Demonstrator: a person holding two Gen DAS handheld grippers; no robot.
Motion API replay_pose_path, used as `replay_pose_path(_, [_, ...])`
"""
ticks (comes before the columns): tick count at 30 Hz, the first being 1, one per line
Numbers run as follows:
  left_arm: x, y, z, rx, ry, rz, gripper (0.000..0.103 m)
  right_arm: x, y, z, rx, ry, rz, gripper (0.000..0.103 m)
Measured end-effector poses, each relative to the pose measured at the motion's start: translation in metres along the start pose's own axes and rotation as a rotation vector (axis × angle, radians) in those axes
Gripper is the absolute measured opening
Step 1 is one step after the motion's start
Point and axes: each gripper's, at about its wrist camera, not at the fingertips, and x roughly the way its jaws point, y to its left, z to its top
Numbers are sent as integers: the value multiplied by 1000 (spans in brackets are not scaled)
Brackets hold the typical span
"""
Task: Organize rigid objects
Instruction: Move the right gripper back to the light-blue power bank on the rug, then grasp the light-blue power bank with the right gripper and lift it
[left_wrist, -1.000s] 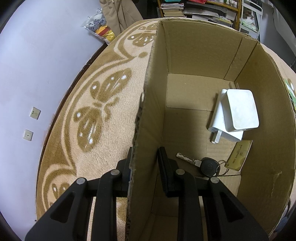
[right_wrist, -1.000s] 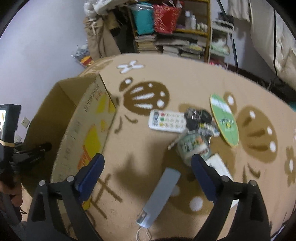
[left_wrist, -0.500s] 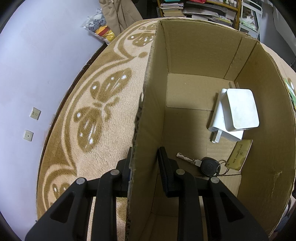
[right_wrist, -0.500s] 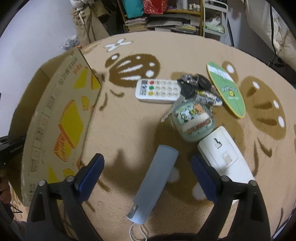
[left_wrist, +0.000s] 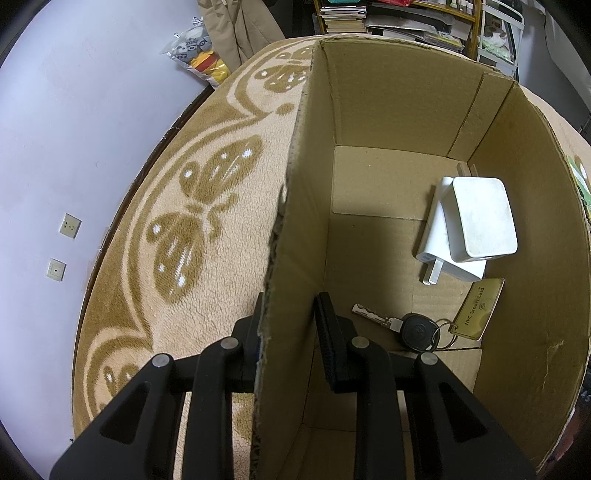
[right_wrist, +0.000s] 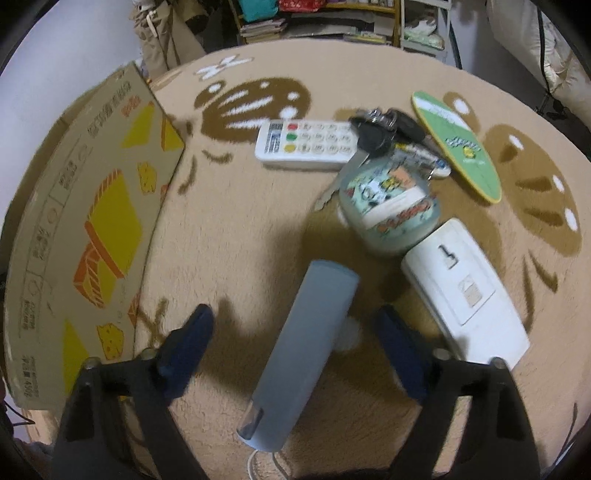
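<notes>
The left hand-held gripper (left_wrist: 288, 332) is pinching the side wall of the cardboard box (left_wrist: 295, 258), one finger inside and one outside, so the box stays put. Inside the box lie a white charger (left_wrist: 476, 218), a key (left_wrist: 402, 325) and a gold card (left_wrist: 480, 310). The right hand-held gripper (right_wrist: 291, 332) is spread wide and hangs over the long grey-blue case (right_wrist: 303, 347), which lies on the rug (right_wrist: 240, 221) between its fingers but not touching them. The case is long and thin. Its long way runs from near the camera up and a bit to the right, with the round end far away and the end with a white cord close by. To do this step well, I think the right gripper should go down straight, keep the case in the middle, and squeeze across its thin sides. Nearby are a round tin (right_wrist: 391, 210), a white flat box (right_wrist: 465, 288), a white remote (right_wrist: 306, 144), some keys (right_wrist: 380, 129) and a green oval board (right_wrist: 458, 144), so be careful not to bump them.
</notes>
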Motion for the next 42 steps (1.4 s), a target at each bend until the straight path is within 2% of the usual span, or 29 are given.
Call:
replay_pose_path(2, [0,0,0,2,0,2,24,-1,2,-1,-9,-3,-9,84])
replay_pose_path(3, [0,0,0,2,0,3,24,-1,2,-1,-10,-4,-14,73])
replay_pose_path(4, [0,-1,0,3,0,3,24,-1,2,-1,-12,0,-32,66])
replay_pose_path(5, [0,0,0,2,0,2,24,-2,2,-1,-13,1,-52,52])
replay_pose_path(6, [0,0,0,2,0,2,24,-2,2,-1,-14,1,-77,43])
replay_pose_path(10, [0,-1,0,2,0,3,24,-3,0,-1,-8,-11,-65,39])
replay_pose_path(12, [0,-1,0,4,0,4,24,-5,0,0,-13,-26,-63,33])
replay_pose_path(15, [0,-1,0,5,0,4,24,-8,3,1,-28,-54,-65,30])
replay_pose_path(23, [0,-1,0,5,1,4,24,-7,3,5,-25,-84,-59,30])
replay_pose_path(42, [0,0,0,8,4,3,24,-33,15,13,-74,-237,-59,29])
